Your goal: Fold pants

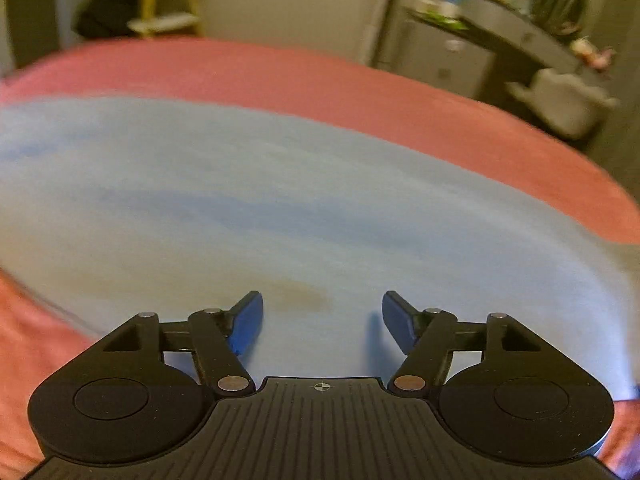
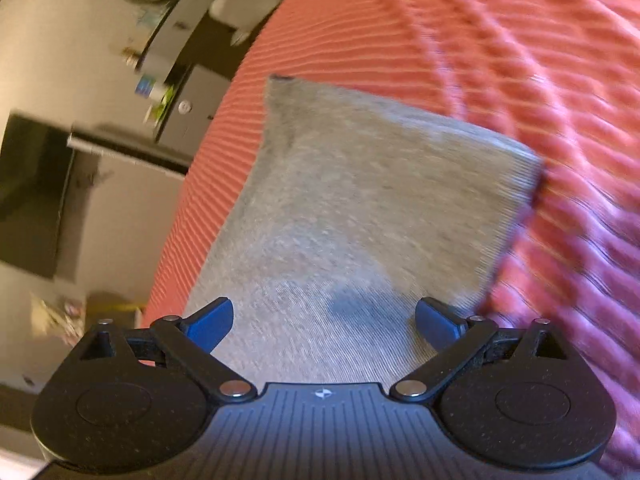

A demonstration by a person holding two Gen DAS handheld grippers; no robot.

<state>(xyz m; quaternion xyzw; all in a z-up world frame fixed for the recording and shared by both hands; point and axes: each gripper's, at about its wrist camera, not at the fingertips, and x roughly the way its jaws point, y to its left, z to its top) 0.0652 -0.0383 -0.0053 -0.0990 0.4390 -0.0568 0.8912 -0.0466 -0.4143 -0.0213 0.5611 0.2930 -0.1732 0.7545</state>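
Red ribbed bedspread (image 2: 460,28) covers a bed, and the pants (image 2: 352,200) lie flat on it. In the right view they look grey and in the left view they look pale blue (image 1: 280,184), which may just be the light. One short end of the pants is far from the right claw, toward the edge of the bedspread, and it looks neat and straight, so a fold may be done already. The right claw (image 2: 324,324) hangs over the pants with its blue pads (image 2: 438,326) spread wide, and nothing is held between them. The left claw (image 1: 322,322) is also over the pants, with its pads (image 1: 248,326) apart and empty. Both claws point down at the cloth, likely so they can pick a new spot to pinch. Beyond the bedspread stands a grey cabinet (image 1: 448,60) with small things on top, too blurry to name.
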